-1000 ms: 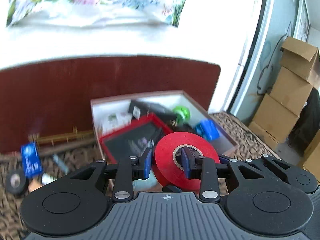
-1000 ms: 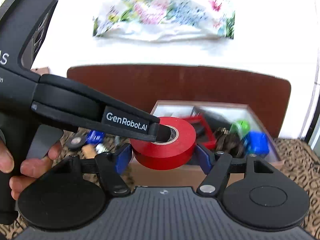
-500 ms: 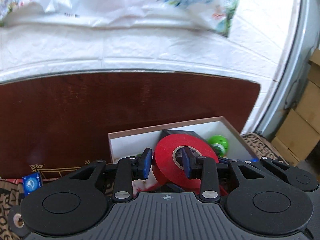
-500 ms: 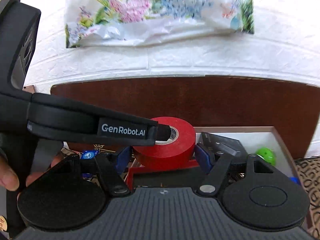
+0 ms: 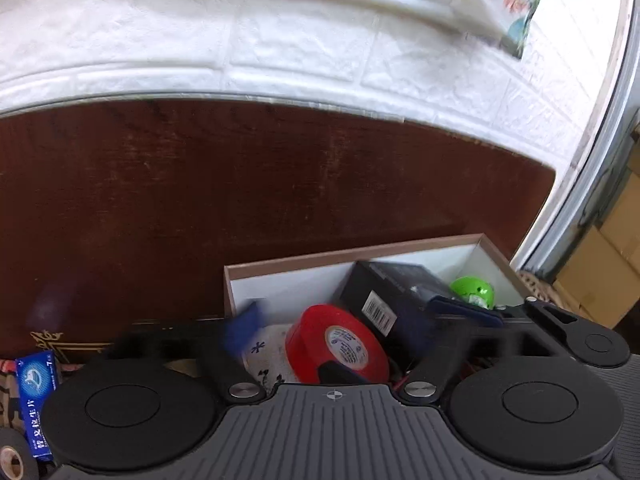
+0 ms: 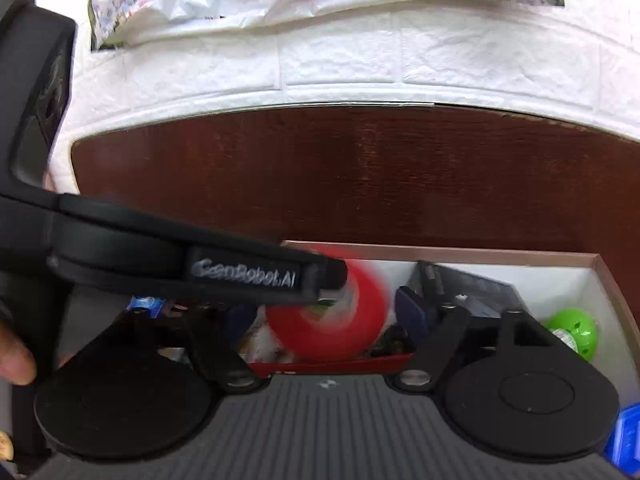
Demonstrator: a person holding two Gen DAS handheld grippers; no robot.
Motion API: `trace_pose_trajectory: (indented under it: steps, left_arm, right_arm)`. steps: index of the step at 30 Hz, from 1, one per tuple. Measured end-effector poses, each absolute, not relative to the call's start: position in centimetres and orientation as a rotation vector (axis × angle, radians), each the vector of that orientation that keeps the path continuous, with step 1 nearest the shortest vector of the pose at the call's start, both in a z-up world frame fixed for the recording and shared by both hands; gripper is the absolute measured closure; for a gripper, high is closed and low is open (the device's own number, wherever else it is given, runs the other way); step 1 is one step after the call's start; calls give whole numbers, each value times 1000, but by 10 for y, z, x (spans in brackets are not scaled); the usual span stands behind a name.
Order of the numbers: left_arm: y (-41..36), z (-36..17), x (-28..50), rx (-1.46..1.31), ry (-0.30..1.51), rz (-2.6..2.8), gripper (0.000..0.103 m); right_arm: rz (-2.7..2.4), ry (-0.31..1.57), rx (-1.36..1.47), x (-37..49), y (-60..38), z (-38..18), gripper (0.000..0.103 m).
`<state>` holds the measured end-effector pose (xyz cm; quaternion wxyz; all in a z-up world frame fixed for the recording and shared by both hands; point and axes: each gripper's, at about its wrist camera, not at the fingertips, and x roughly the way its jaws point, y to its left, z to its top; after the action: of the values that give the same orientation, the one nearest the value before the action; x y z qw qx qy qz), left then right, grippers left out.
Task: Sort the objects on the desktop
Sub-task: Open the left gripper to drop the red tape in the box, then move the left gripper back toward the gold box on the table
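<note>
Red tape roll loose over the sorting box, both grippers spread wide.

Red tape roll (image 5: pixel 340 346) tilted on edge inside the white-walled box (image 5: pixel 304 276), among its contents, blurred in the right wrist view; neither gripper grips it. Left gripper (image 5: pixel 352 320) released, blue pads far apart either side of the roll. Right gripper (image 6: pixel 324 312) likewise unclenched. Black barcoded carton (image 5: pixel 396 292) just beside the roll, green ball (image 5: pixel 474 290) in the far corner. Blue packet (image 5: pixel 36 396) and black tape roll (image 5: pixel 14 454) outside the box.
</note>
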<state>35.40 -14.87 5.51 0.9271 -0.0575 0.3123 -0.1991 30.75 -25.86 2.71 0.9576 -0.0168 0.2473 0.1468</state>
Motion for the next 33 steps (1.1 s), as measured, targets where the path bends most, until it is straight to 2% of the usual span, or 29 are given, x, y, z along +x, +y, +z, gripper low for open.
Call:
trace_pose_trajectory:
  steps: [2,7,12,20,33]
  left_arm:
    - [-148,60,342,-94,580,-417,3]
    - [-152,64,326,-54,580,-443,0]
    - [-150,58,314,-69,640,-450,0]
    - [-145,60,285,-91,630,-467,0]
    - [-125,58,178,-151,586,-532,0]
  right_arm:
    - [272,485,-85,303,-256,25,9]
    - [254,485,-48,291,-263,22,0]
    - [207,513,-52,276,-264,26,0]
    - [161,532,-79,250,-267,43,0]
    - [138,446,-42,156,-255,46,0]
